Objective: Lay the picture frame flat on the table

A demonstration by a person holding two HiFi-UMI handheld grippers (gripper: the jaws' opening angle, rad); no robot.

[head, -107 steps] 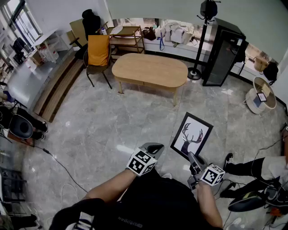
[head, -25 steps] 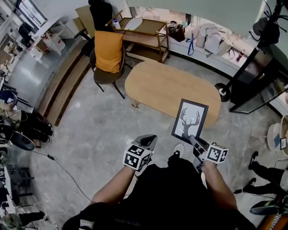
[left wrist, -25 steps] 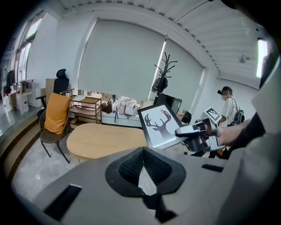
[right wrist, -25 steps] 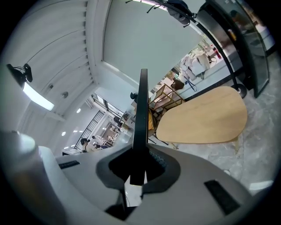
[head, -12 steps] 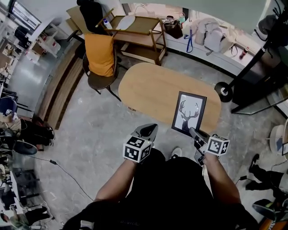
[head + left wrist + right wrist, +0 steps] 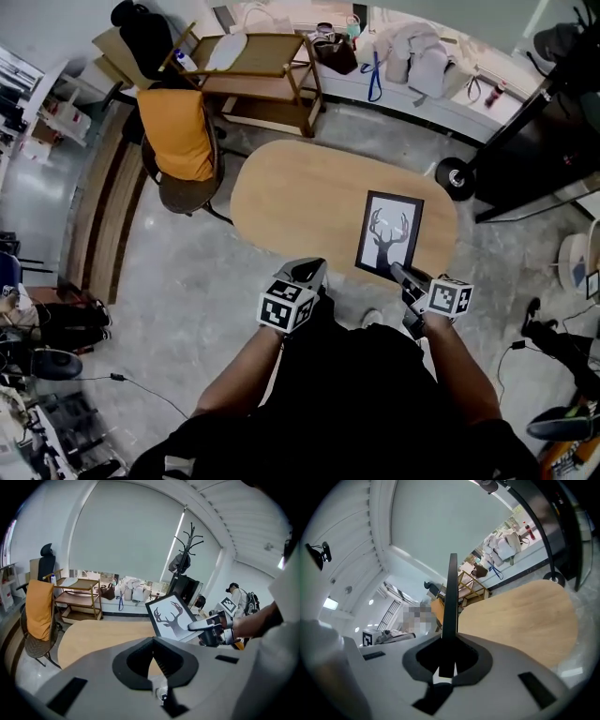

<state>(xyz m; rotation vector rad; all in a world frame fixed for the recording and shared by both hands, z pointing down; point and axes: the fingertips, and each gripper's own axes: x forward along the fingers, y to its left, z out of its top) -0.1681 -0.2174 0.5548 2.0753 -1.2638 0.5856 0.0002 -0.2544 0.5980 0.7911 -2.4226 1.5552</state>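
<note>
The picture frame (image 6: 387, 234) is black with a white print of a dark antlered deer head. My right gripper (image 6: 396, 271) is shut on its near lower edge and holds it over the right part of the oval wooden table (image 6: 291, 202). In the left gripper view the frame (image 6: 169, 616) leans back, tilted, above the tabletop (image 6: 93, 634). The right gripper view shows the frame (image 6: 451, 597) edge-on, rising straight out of the right gripper (image 6: 449, 641), with the table (image 6: 520, 620) beyond. My left gripper (image 6: 307, 272) hangs at the table's near edge, shut and holding nothing.
A chair draped in orange cloth (image 6: 178, 141) stands at the table's left end. Behind it is a wooden shelf cart (image 6: 258, 66). A coat stand's round base (image 6: 457, 176) and a black cabinet (image 6: 544, 141) are at the right. Bags line the back wall.
The person has walked up to the table. The frame, still in the right gripper, has gone from over the floor to over the table's right part. The left gripper stays shut.
</note>
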